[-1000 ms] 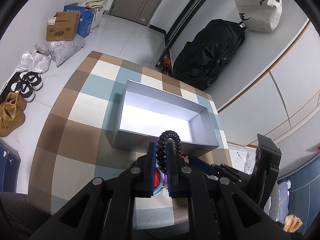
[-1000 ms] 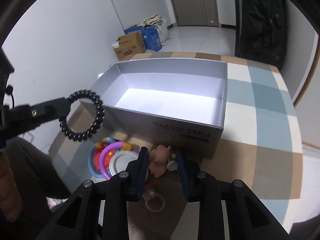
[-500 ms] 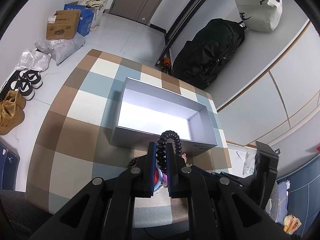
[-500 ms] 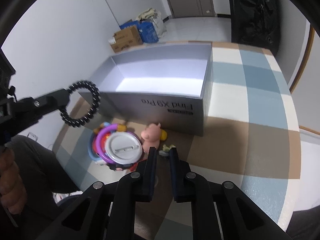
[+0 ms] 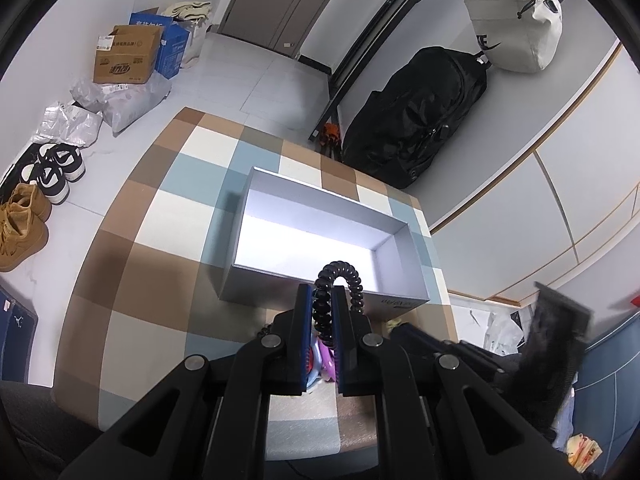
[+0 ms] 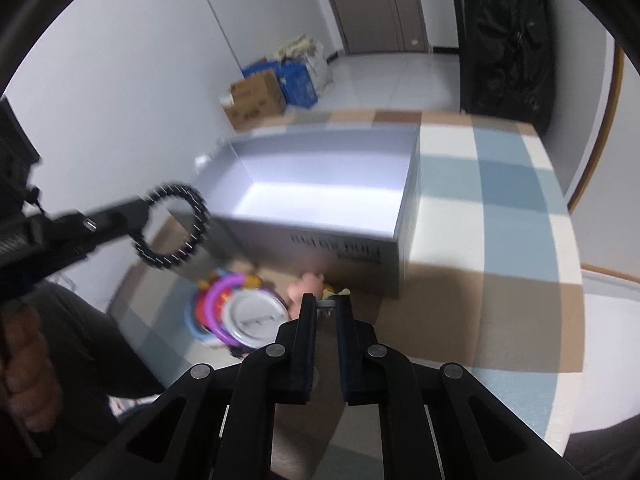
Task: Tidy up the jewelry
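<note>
The left gripper (image 5: 321,300) is clamping a black spiral hair tie (image 5: 340,280), its two blue-lined fingers (image 5: 303,320) pressed together on one side of the loop while the rest of the loop is arching up and over to the right. Seen from the right wrist camera, the same hair tie (image 6: 174,226) is hanging as a full ring off the tip of the left gripper (image 6: 140,216), just in front of the left corner of the grey box (image 6: 320,236).

The box (image 5: 260,292) is sitting open on a checked cloth (image 5: 152,240) of brown, blue and cream squares, and its white inside is showing no items. A small pile of trinkets is lying on the cloth right against the near wall of the box: a purple ring (image 6: 224,292), a round white badge (image 6: 256,318) leaning on it, and a pink toy (image 6: 304,284) beside them.

The right gripper (image 6: 327,308) is hovering over that pile, just in front of the box's near wall, with its fingers drawn nearly together on a small silvery piece (image 6: 326,307); the blur is making it hard to say what that piece is.
</note>
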{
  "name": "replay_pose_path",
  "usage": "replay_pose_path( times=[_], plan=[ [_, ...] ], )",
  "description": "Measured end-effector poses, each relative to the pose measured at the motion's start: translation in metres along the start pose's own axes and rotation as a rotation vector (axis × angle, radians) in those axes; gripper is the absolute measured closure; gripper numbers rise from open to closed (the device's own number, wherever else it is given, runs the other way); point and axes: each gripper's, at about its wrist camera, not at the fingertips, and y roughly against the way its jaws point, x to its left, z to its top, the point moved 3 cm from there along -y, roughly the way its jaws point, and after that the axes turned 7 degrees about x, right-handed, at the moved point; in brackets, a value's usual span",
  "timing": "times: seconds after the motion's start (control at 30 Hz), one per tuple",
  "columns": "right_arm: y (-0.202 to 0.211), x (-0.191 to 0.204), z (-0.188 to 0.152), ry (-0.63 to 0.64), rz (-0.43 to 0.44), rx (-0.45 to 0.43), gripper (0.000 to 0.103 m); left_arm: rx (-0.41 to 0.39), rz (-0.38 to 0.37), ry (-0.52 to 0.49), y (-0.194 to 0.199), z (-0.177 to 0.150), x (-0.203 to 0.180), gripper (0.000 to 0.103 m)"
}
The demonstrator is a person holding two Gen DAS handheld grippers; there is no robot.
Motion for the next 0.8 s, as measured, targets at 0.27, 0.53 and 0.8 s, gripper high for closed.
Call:
replay_pose_path(
  times=[0.27,0.53,0.8],
  plan=[
    [0.035,0.004,0.033,-0.018,0.100,-0.105,0.094,-0.018,0.016,-0.001,-0.006,0.023,-0.007,0.098],
    [0.025,0.001,0.072,-0.035,0.135,-0.079,0.094,0.012,0.029,-0.014,-0.024,0.043,-0.014,0.098],
    [-0.004,-0.010,0.094,-0.062,0.149,-0.020,0.094,0.059,0.032,0.016,-0.046,0.054,-0.009,0.098]
  ],
)
